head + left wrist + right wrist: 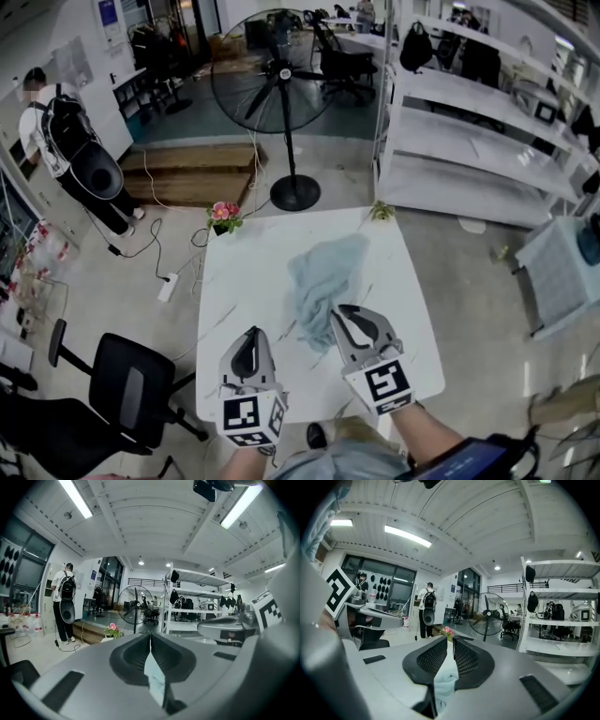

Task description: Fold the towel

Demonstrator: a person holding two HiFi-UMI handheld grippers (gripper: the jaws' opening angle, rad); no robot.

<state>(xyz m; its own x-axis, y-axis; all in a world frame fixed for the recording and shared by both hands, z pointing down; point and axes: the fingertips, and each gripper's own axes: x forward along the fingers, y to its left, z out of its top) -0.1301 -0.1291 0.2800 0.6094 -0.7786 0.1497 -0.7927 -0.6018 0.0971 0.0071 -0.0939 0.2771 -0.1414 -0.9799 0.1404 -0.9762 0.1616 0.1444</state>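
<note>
**Towel** [323, 277]: pale blue, crumpled, mid-table, trailing toward the near edge. Near end pinched in R gripper [345, 317]. R gripper view shows a bunch of cloth between the mesh pads, jaws a little apart on it. In head view this gripper covers the towel's near end.

**L gripper** [251, 336]: jaws together at the tips, nothing gripped. Head view has it over bare table, beside the towel, not touching. L gripper view shows a pale strip in the gap behind the tips; cloth or tabletop, can't tell.

**Writing:** square b/w code on R cube [386, 384] and L cube [251, 412]. Wall posters too small to read.

**Table** [234, 272]: white, marbled. Pink flowers [224, 216] at far L corner, small green plant [381, 212] near far R corner.

**Around:**
- fan [281, 75] beyond the table
- white shelving [469, 141] to the R
- wooden platform [192, 173]
- black chair [131, 380] at near L
- power strip [168, 286] on the floor
- person w/ backpack [56, 131] far L

**View diffs:** chair and power strip show in head view only. Ceiling lights [75, 498] show in the gripper views only. L gripper view catches R cube at its R edge. R gripper view catches L cube at its L edge.
</note>
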